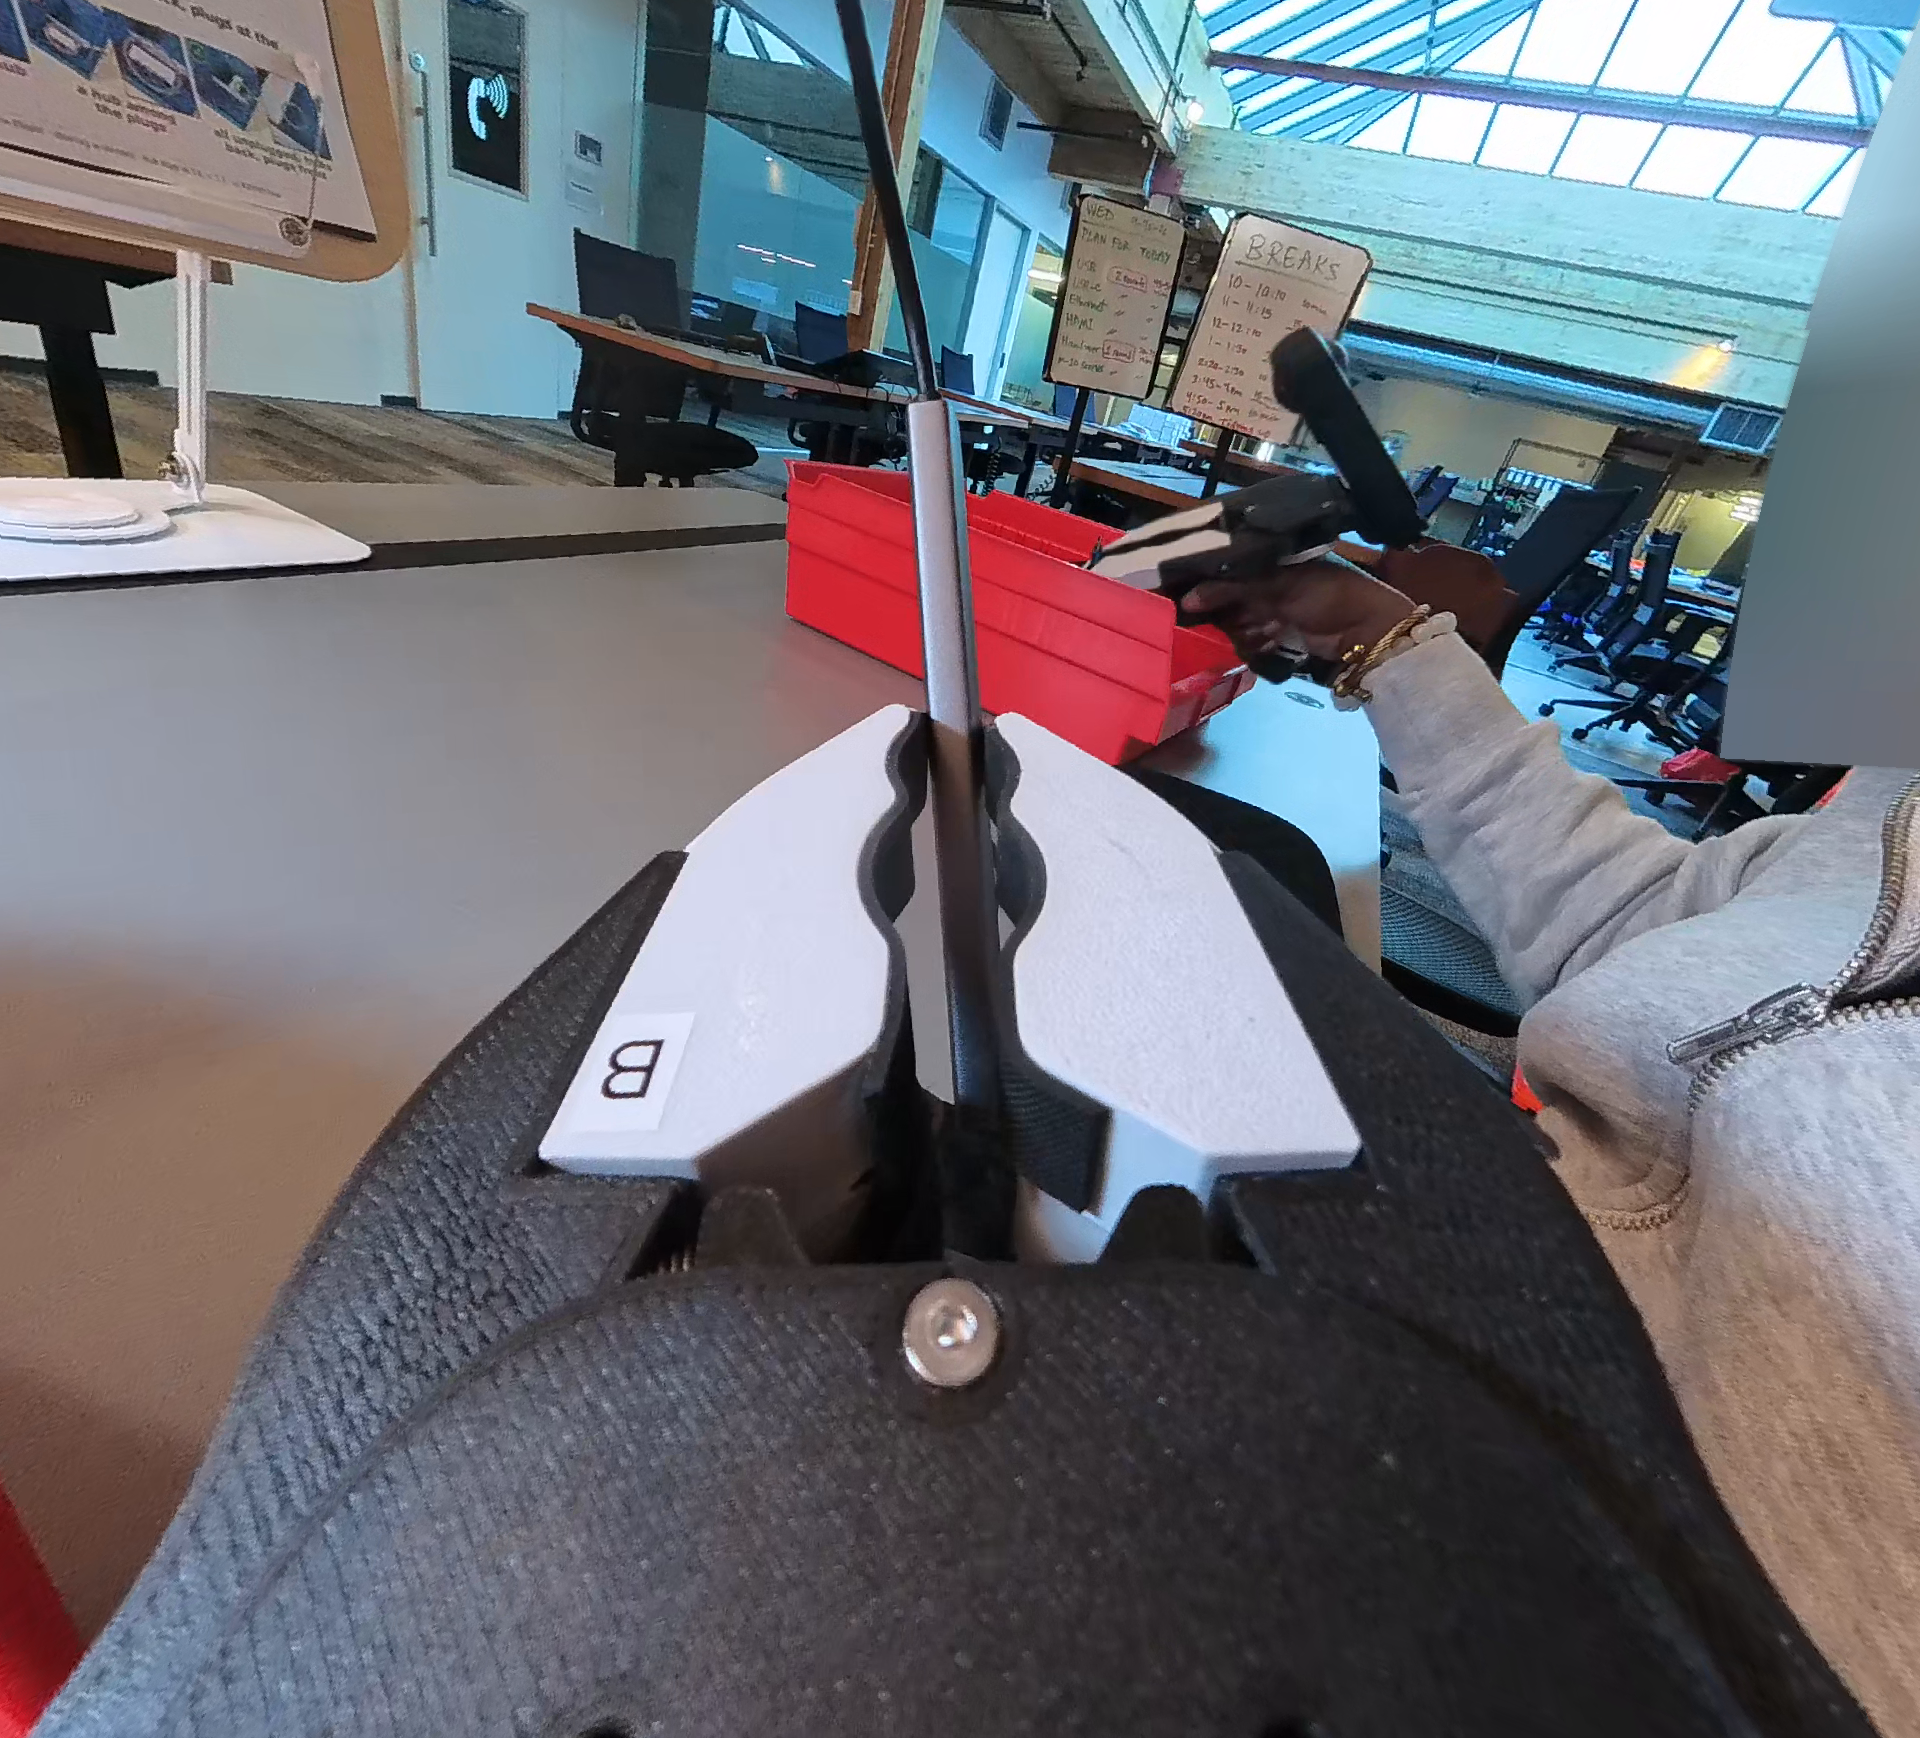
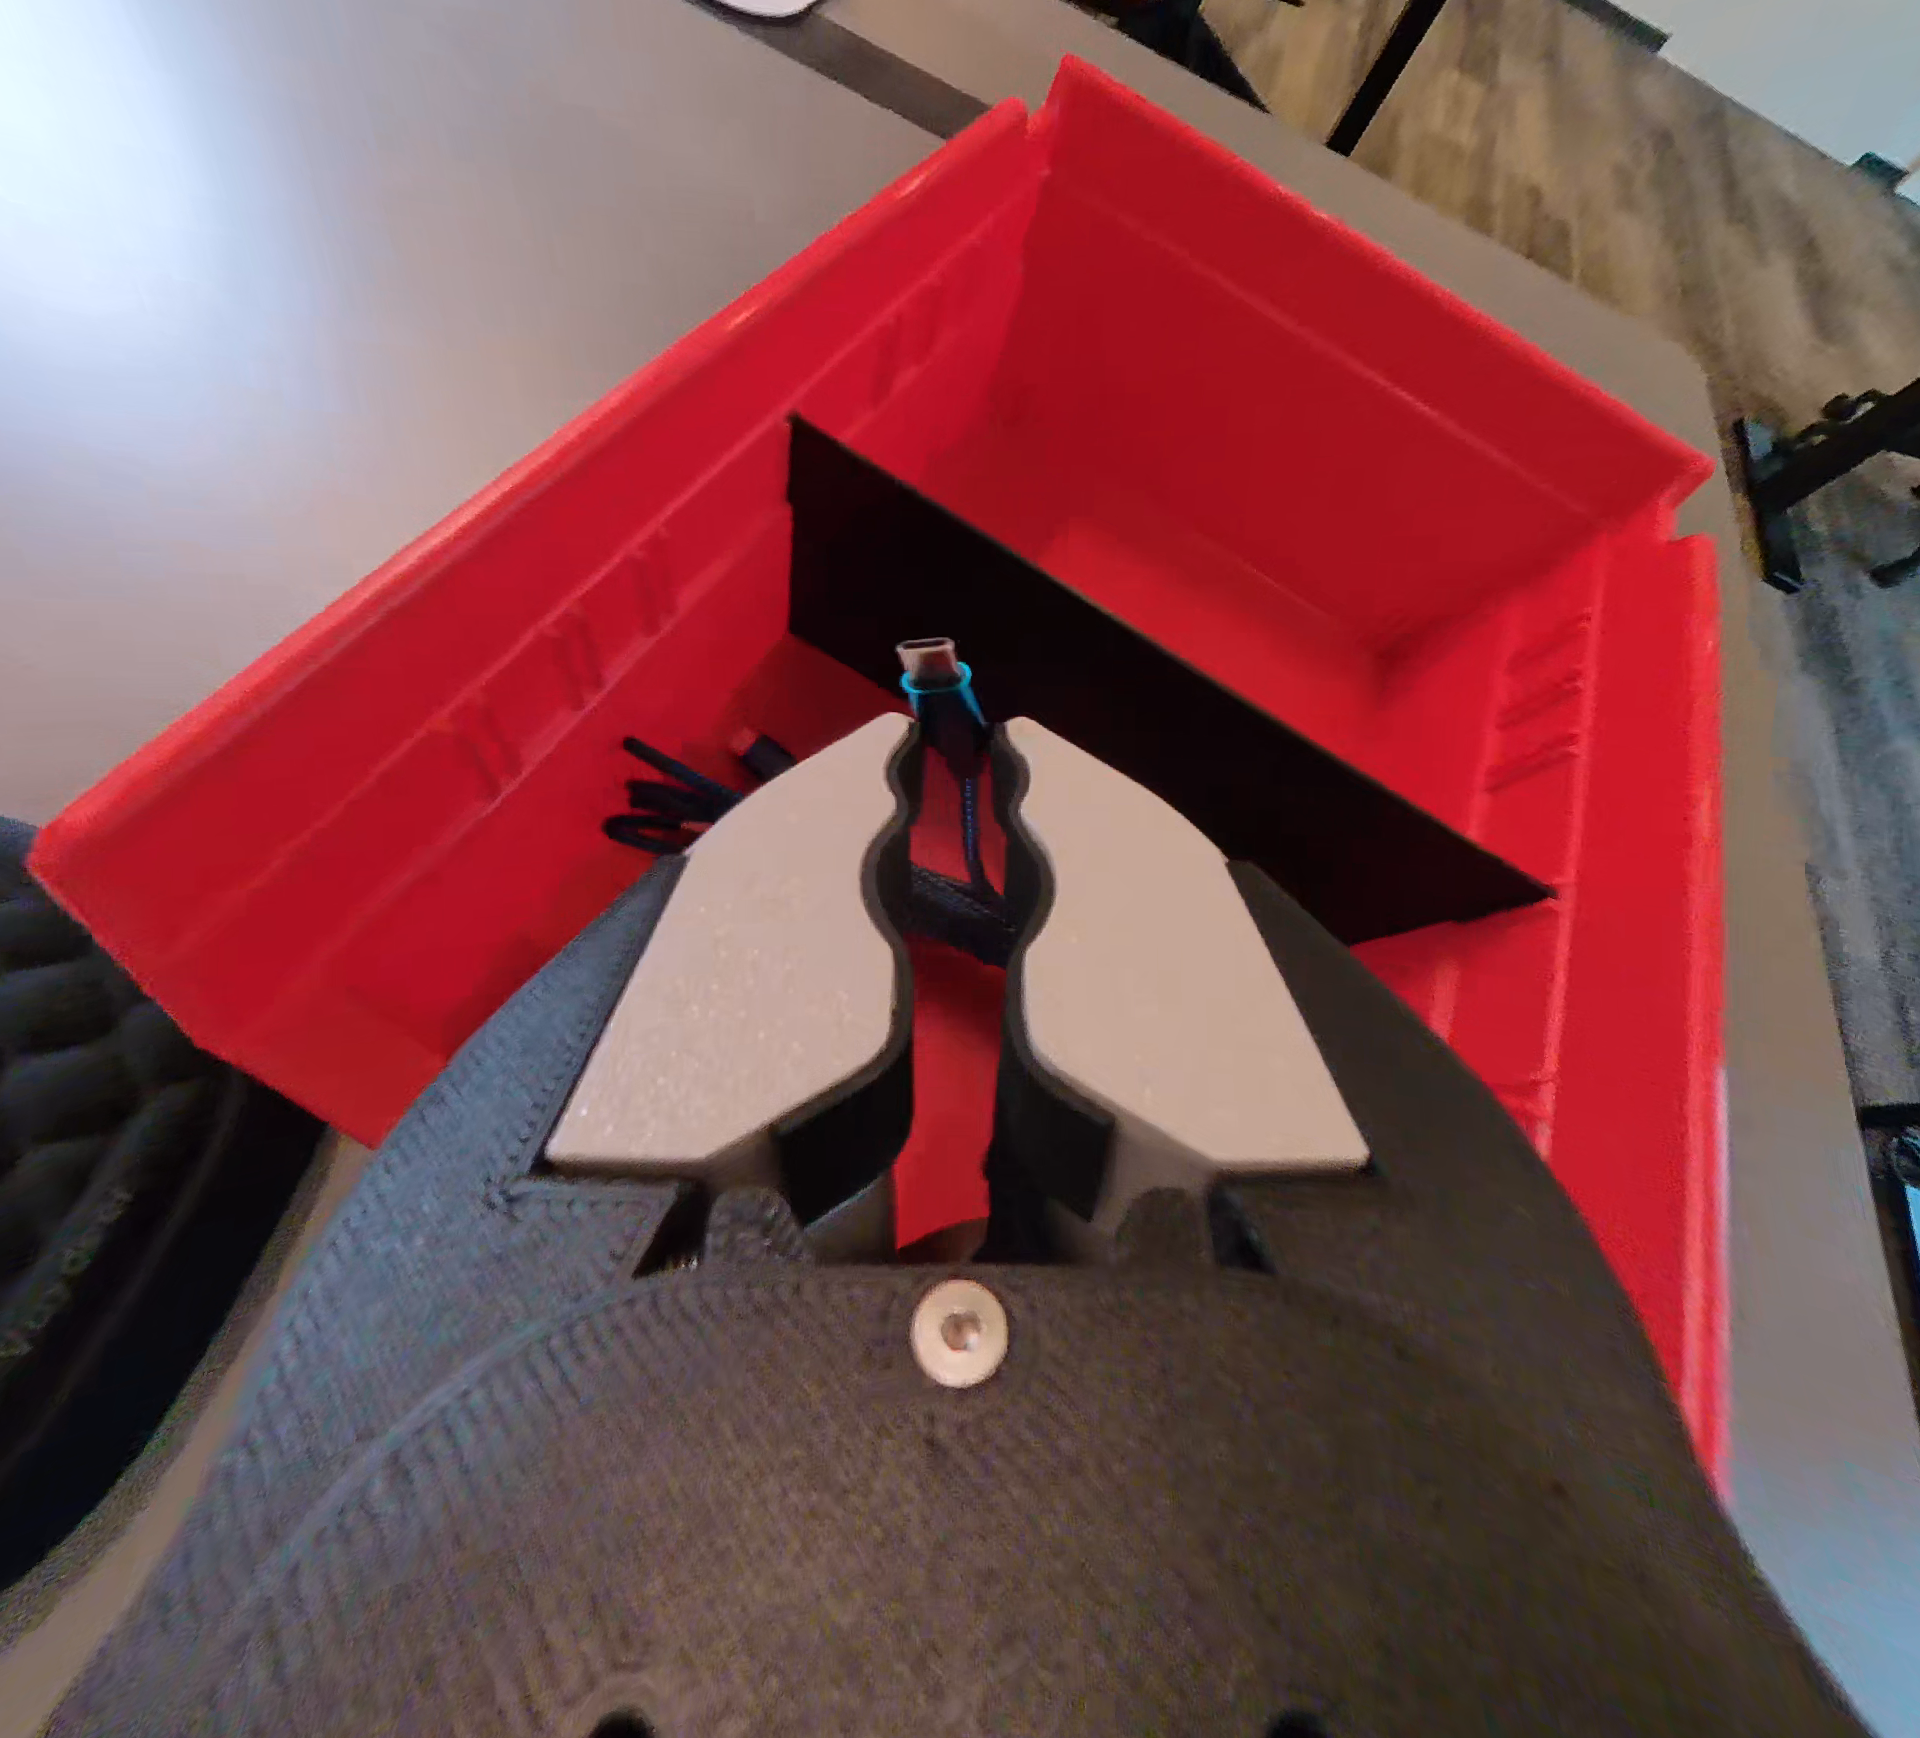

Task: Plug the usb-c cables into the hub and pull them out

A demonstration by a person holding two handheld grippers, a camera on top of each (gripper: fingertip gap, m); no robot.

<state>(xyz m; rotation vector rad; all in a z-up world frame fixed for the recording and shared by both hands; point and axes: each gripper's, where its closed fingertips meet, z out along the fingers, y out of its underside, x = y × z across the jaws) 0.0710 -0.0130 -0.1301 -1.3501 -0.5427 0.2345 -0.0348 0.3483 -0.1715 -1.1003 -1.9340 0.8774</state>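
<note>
Two grippers are loaded: the left gripper (image 1: 951, 743) pinches a slim grey hub (image 1: 940, 566) edgewise, its black lead (image 1: 862, 78) rising stiffly beyond; the right gripper (image 2: 951, 732) clamps a blue-banded usb-c cable (image 2: 940, 701) just behind the plug, over the near compartment of the red bin (image 2: 582, 649). Both look light; the hub rigid, the cable limp, best held at its plug shell. A black divider (image 2: 1091, 701) stands just beyond, more cables (image 2: 665, 805) coiled left.
</note>
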